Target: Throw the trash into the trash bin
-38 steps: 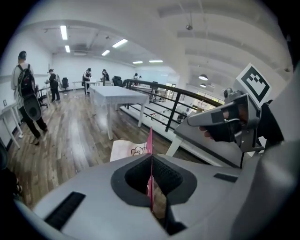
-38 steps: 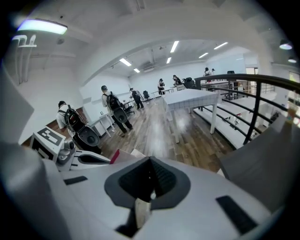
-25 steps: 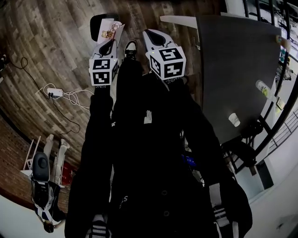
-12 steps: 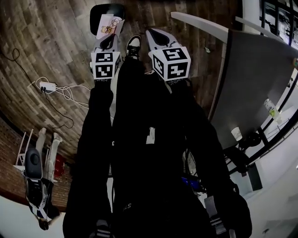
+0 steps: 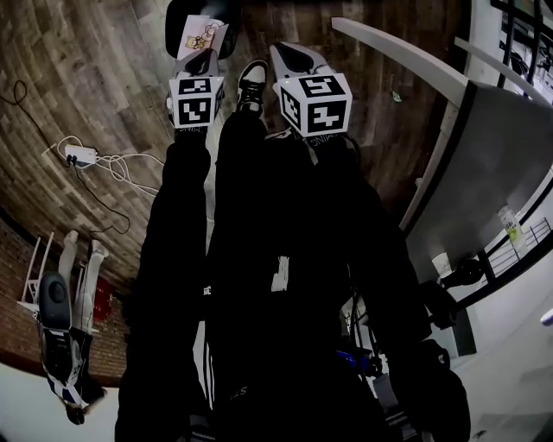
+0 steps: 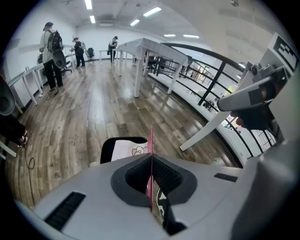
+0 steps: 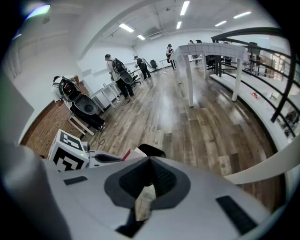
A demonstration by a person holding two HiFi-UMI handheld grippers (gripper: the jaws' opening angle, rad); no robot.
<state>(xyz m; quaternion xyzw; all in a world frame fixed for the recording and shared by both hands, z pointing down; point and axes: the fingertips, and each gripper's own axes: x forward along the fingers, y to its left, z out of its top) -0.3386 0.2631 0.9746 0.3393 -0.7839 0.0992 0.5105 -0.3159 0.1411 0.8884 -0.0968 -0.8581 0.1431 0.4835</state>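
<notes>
The left hand-held gripper (image 6: 151, 157) is clamped on a flat white card (image 5: 204, 36) with a cartoon print and a pink edge. In the head view the card overlaps the mouth of the black trash bin (image 5: 178, 24). The bin stands on the wooden floor (image 5: 86, 86), just ahead of the person's shoe (image 5: 251, 82) and well apart from the grey surface (image 5: 501, 155). The right hand-held gripper (image 7: 150, 161), just beside the left, is closed on a crumpled scrap of paper (image 7: 144, 201)
</notes>
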